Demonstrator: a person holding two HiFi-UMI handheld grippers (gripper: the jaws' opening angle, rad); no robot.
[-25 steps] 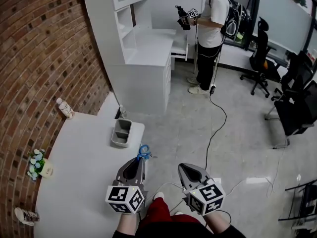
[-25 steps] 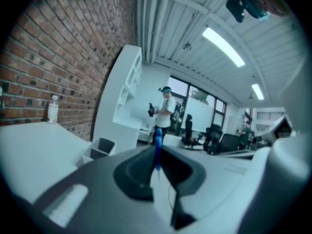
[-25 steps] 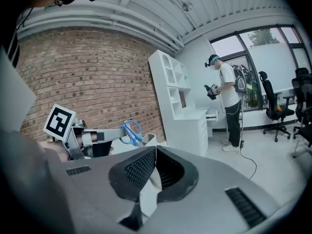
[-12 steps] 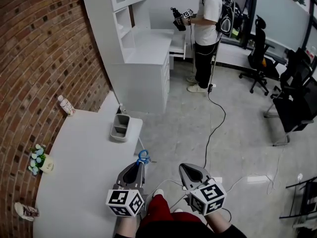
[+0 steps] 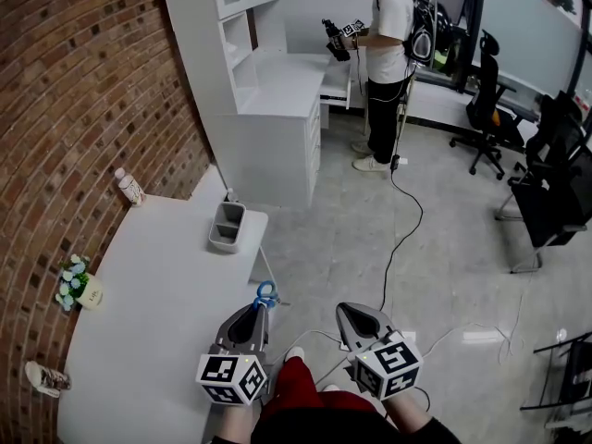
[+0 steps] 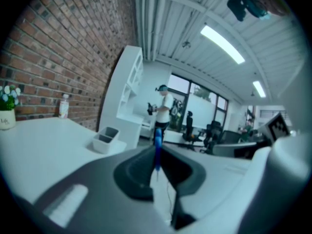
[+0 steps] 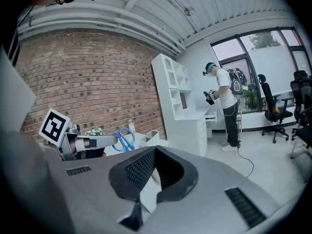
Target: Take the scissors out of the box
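**As the left gripper (image 5: 262, 309) pinches the scissors (image 5: 266, 293), the box (image 5: 227, 227) sits well apart**

Because the left jaws are clamped on what looks like the blade end, the blue loops poke out past the tips. They hang just off the table (image 5: 157, 303) edge, over the floor and clear of the grey box. I read that as a carry grip, firm on the shank with the handles free. The right gripper (image 5: 345, 309) has its jaws pressed together on nothing, parked alongside, likely as a spare. The extraction looks done, and only a set-down spot is needed.
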